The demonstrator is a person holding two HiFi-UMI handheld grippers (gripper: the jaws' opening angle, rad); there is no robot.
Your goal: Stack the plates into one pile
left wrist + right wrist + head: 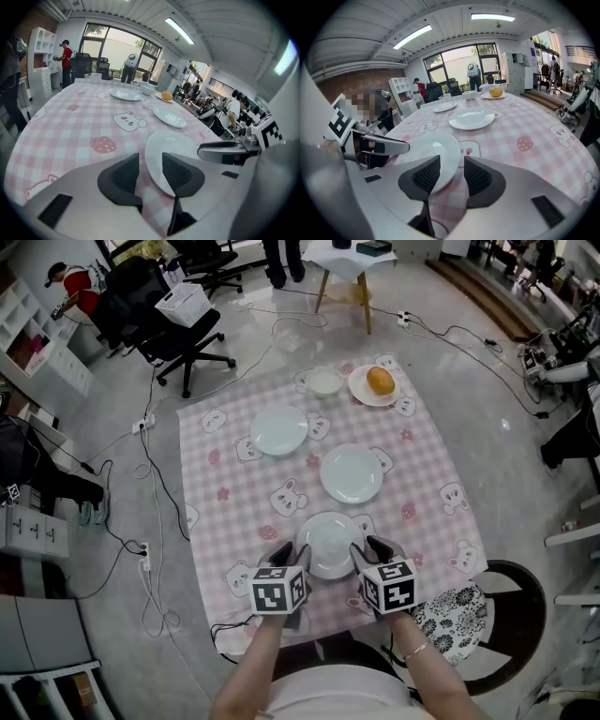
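On the table (234, 493), head view: pink checked cloth carries three empty white plates in a staggered line; near plate (330, 542) at the person's edge, middle plate (352, 473) beyond it, far plate (279, 430) further back to the left; all well apart, nothing stacked yet; small bowl (325, 382) and a plate with a bun (380, 380) sit at the far edge; left tool (286, 557) and right tool (370, 551) flank the near plate, one at each side of its rim.

Left gripper view: left tool (150, 166) is released, jaws apart; near plate (173, 145) rim shows in the gap and behind the right-hand jaw; cannot tell if a jaw touches it; cloth also shows in the gap.

Right gripper view: right tool (452, 171) is likewise released, jaws apart, nothing clamped; near plate (431, 147) rim lies behind the left-hand jaw and into the gap; middle plate (471, 119) is straight ahead.

Judgement: step in hand looks like a two-sided grasp of the near plate, for moving onto the middle plate.

Risks: a jaw could pinch cloth with the rim, so lifting drags the cloth and shifts the other plates; glazed rim is slick, a shallow bite could slip; uneven lift between tools would tilt the plate and drop it; setting down off-centre could chip or slide the middle plate.
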